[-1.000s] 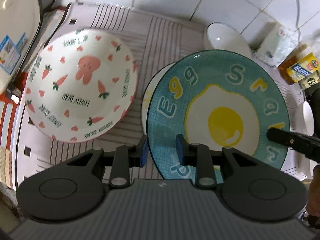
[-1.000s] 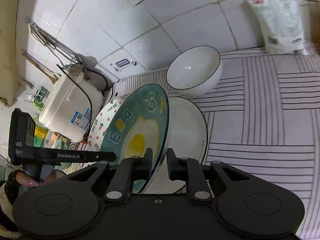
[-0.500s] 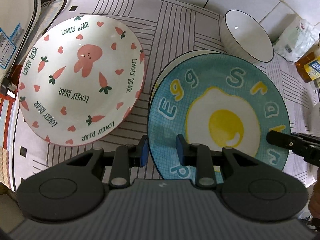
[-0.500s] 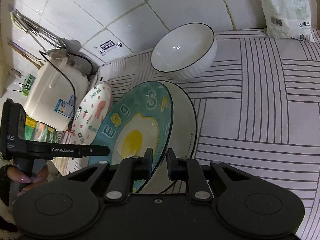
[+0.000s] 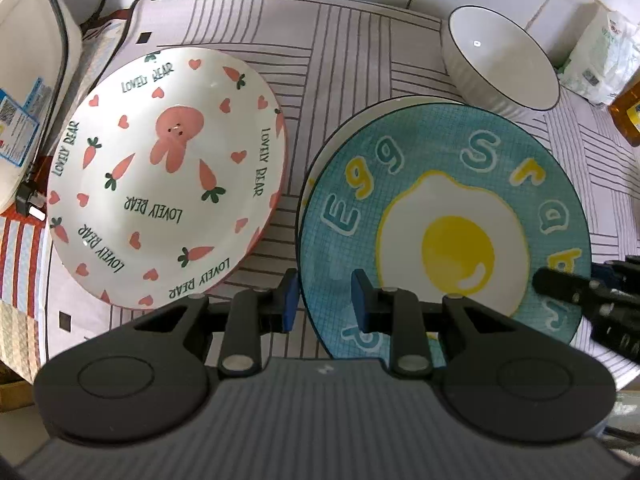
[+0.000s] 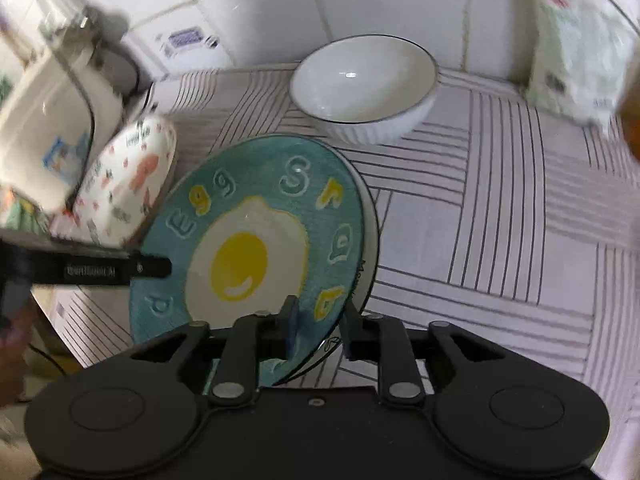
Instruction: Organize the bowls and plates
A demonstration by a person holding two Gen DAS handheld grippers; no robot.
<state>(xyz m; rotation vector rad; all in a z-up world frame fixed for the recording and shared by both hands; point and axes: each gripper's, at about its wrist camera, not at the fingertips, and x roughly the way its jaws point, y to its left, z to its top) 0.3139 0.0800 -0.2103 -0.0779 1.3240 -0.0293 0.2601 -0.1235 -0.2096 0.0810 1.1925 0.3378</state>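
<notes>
A blue egg plate [image 5: 444,232] lies on a white plate whose rim [image 5: 316,172] shows under it; both also show in the right wrist view, the egg plate [image 6: 256,248] and the white rim [image 6: 370,236]. My left gripper [image 5: 322,304] is open with the egg plate's near-left rim between its fingers. My right gripper [image 6: 318,326] is open astride the egg plate's near-right rim. A white rabbit-and-carrot plate [image 5: 168,176] lies to the left. A white bowl [image 5: 500,68] stands behind the plates.
A striped cloth [image 6: 500,208] covers the counter. A white rice cooker [image 5: 28,80] stands at the far left. A plastic bag [image 5: 600,60] and an amber bottle [image 5: 628,112] stand at the far right by the tiled wall.
The tilted egg plate has come down flat onto the white plate. My right gripper's fingers have spread apart from the rim. Both views have shifted a little.
</notes>
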